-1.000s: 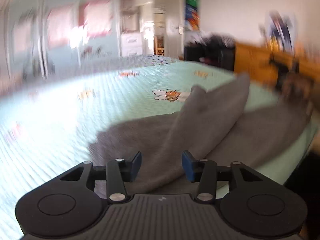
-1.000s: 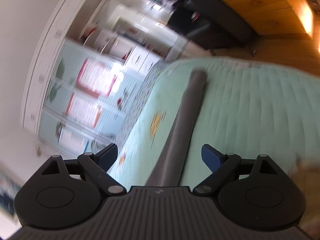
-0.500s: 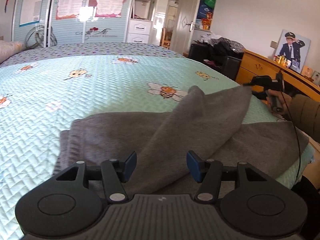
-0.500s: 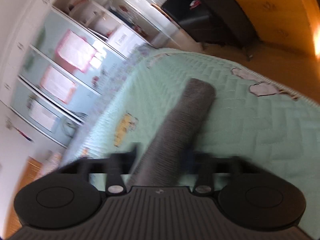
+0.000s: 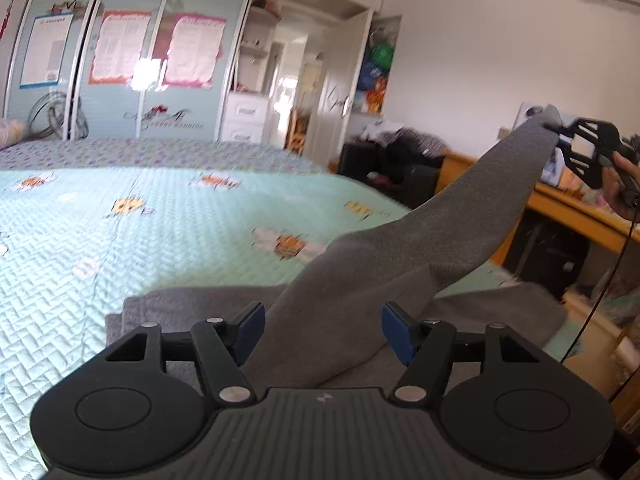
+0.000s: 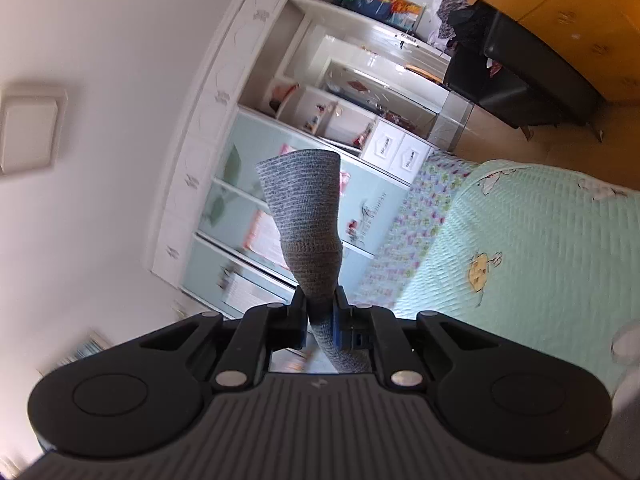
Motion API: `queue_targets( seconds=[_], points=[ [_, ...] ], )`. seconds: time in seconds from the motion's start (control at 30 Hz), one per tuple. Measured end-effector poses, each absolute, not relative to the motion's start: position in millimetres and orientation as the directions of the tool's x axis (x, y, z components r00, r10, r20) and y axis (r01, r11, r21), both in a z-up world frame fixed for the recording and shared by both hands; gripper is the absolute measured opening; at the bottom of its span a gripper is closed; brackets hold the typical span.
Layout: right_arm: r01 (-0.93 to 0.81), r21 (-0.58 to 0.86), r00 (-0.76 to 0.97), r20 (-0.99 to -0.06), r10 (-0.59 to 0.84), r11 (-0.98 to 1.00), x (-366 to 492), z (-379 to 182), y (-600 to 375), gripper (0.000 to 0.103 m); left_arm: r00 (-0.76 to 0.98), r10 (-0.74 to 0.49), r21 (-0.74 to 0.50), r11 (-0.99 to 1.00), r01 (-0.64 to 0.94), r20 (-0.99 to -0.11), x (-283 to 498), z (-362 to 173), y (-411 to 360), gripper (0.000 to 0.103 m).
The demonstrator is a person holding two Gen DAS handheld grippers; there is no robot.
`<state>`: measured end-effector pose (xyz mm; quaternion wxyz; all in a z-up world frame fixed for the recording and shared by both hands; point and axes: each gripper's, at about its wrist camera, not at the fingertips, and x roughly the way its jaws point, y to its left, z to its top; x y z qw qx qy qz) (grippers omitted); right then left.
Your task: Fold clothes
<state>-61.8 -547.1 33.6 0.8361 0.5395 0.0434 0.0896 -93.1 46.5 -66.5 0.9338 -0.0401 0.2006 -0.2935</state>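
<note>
While your right gripper has its fingers clamped on the ribbed cuff of the grey knit sweater, that sleeve runs taut from the body spread on the mint quilted bed up toward your right. Your left gripper hovers nearer the sleeve's root, fingers wide apart with the fabric between them, gripping nothing.

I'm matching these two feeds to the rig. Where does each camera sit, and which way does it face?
Left wrist: on the left gripper, fingers open, facing across the bed to the wardrobe; a hand shows at right.
Right wrist: on the right gripper, rolled sideways, facing the wardrobe, fingers shut on the sleeve.
Shared: the grey sweater, bed, wardrobe.
</note>
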Motion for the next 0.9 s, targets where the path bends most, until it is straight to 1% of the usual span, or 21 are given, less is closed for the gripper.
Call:
queue_targets(
  seconds=[0.03, 0.07, 0.1, 0.13, 0.17, 0.2, 0.23, 0.27, 0.33, 0.37, 0.47, 0.63, 0.7, 0.77, 0.9],
  points=[
    [-0.058, 0.918, 0.985, -0.010, 0.170, 0.391, -73, 31, -550, 0.015, 0.749, -0.571, -0.192, 0.820, 0.539, -0.337, -97, -64, 46, 0.071],
    [0.020, 0.933, 0.988, -0.074, 0.135, 0.360, -80, 19, -557, 0.016, 0.748, -0.576, -0.190, 0.817, 0.545, -0.330, -100, -62, 45, 0.071],
    [0.114, 0.941, 0.981, -0.157, 0.114, 0.319, -86, -2, -566, 0.020, 0.747, -0.581, -0.188, 0.813, 0.550, -0.323, -103, -60, 44, 0.071],
    [0.222, 0.924, 0.955, -0.270, 0.120, 0.313, -87, -26, -574, 0.040, 0.747, -0.585, -0.186, 0.810, 0.556, -0.317, -106, -58, 43, 0.072],
    [0.328, 0.894, 0.916, -0.380, 0.128, 0.306, -87, -50, -582, 0.054, 0.744, -0.588, -0.183, 0.808, 0.560, -0.316, -108, -57, 42, 0.074],
    [0.433, 0.848, 0.863, -0.488, 0.132, 0.307, -88, -75, -588, 0.072, 0.743, -0.590, -0.179, 0.806, 0.564, -0.316, -109, -55, 41, 0.075],
    [0.518, 0.796, 0.808, -0.576, 0.128, 0.312, -93, -98, -592, 0.071, 0.745, -0.587, -0.170, 0.808, 0.564, -0.318, -110, -53, 39, 0.075],
    [0.535, 0.790, 0.798, -0.589, 0.128, 0.300, -104, -118, -594, 0.070, 0.746, -0.584, -0.162, 0.809, 0.564, -0.319, -111, -51, 38, 0.075],
    [0.467, 0.846, 0.851, -0.509, 0.130, 0.257, -128, -142, -596, 0.070, 0.749, -0.578, -0.156, 0.814, 0.560, -0.324, -111, -48, 35, 0.077],
    [0.441, 0.860, 0.871, -0.479, 0.109, 0.257, -140, -146, -597, 0.070, 0.750, -0.575, -0.153, 0.816, 0.558, -0.327, -111, -47, 33, 0.079],
    [0.378, 0.884, 0.913, -0.405, 0.045, 0.276, -166, -156, -600, 0.070, 0.741, -0.577, -0.152, 0.813, 0.562, -0.345, -108, -48, 20, 0.079],
    [0.239, 0.937, 0.962, -0.263, 0.067, 0.256, -164, -170, -619, 0.070, 0.720, -0.582, -0.135, 0.804, 0.579, -0.378, -106, -48, -5, 0.079],
    [0.239, 0.938, 0.967, -0.254, 0.026, 0.250, -161, -170, -629, 0.070, 0.704, -0.590, -0.113, 0.792, 0.600, -0.396, -107, -48, -19, 0.080],
    [0.269, 0.926, 0.960, -0.279, 0.000, 0.266, -158, -171, -639, 0.071, 0.694, -0.590, -0.093, 0.785, 0.612, -0.413, -108, -50, -30, 0.081],
    [0.291, 0.920, 0.952, -0.305, 0.013, 0.262, -165, -171, -646, 0.072, 0.674, -0.581, -0.073, 0.780, 0.622, -0.456, -106, -54, -45, 0.081]
  ],
)
